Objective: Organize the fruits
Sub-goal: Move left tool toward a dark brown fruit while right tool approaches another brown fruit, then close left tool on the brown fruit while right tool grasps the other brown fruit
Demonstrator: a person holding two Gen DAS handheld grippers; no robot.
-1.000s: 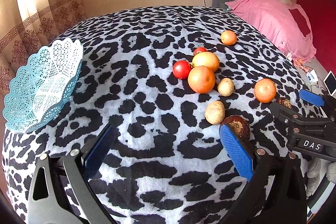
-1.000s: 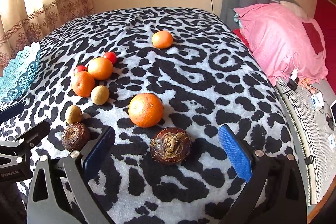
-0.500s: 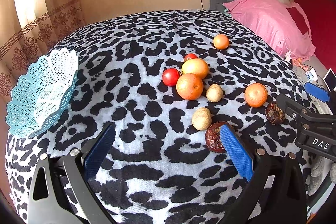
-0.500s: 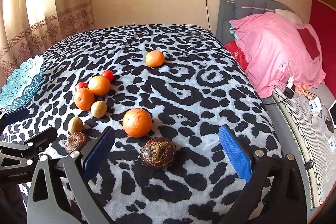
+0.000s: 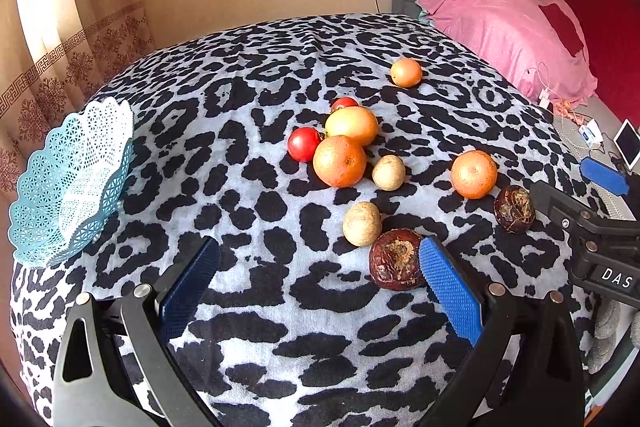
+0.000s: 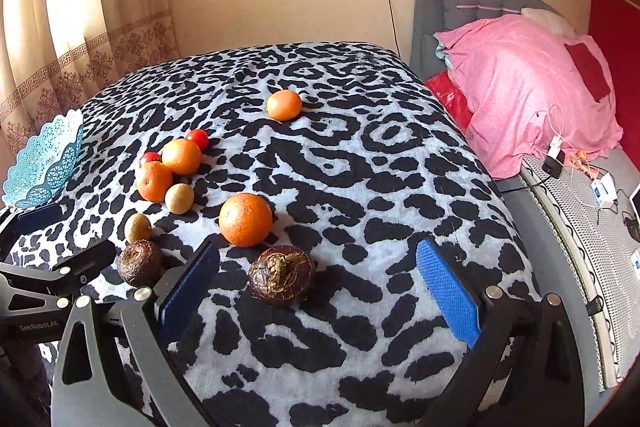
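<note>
Fruits sit loose on the leopard-print cloth [image 5: 256, 195]; I see none in the blue basket [image 5: 72, 183] at the left edge of my left view. My left gripper [image 5: 316, 291] is spread wide and empty, its right pad just beside a dark brown fruit [image 5: 396, 261]. My right gripper [image 6: 316, 287] is also wide and empty, with another dark brown fruit [image 6: 282, 275] lying between its pads at centre frame, an orange [image 6: 245, 219] right behind it.
</note>
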